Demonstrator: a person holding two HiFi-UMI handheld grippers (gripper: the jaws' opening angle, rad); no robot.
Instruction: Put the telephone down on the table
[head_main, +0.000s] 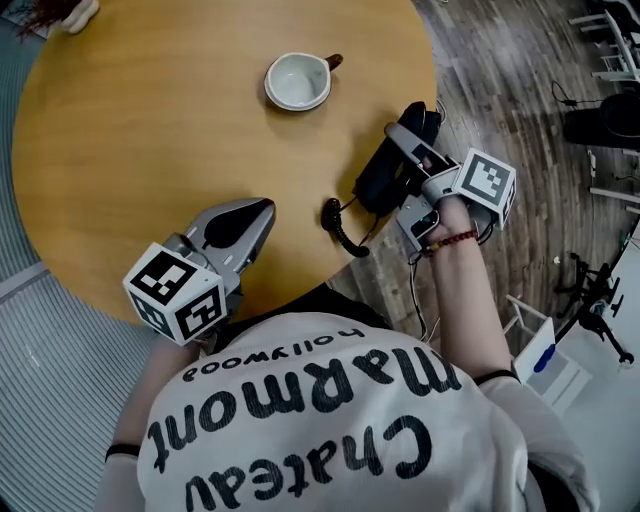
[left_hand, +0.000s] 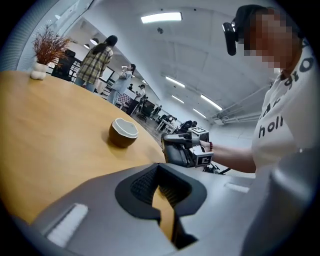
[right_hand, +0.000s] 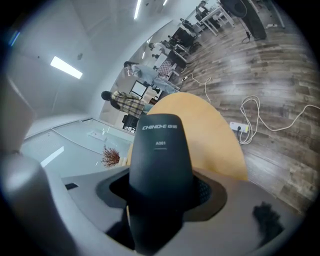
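Clamping the telephone handset across its width in the right tongs, forearm extended over the surface's right edge; long axis along the tongs, far end pointing away. Holding the left tongs, closed and empty, low near the surface's near edge.

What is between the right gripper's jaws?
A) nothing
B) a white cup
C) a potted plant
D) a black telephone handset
D: the right gripper is closed on the black telephone handset, while the white cup stands apart on the table.
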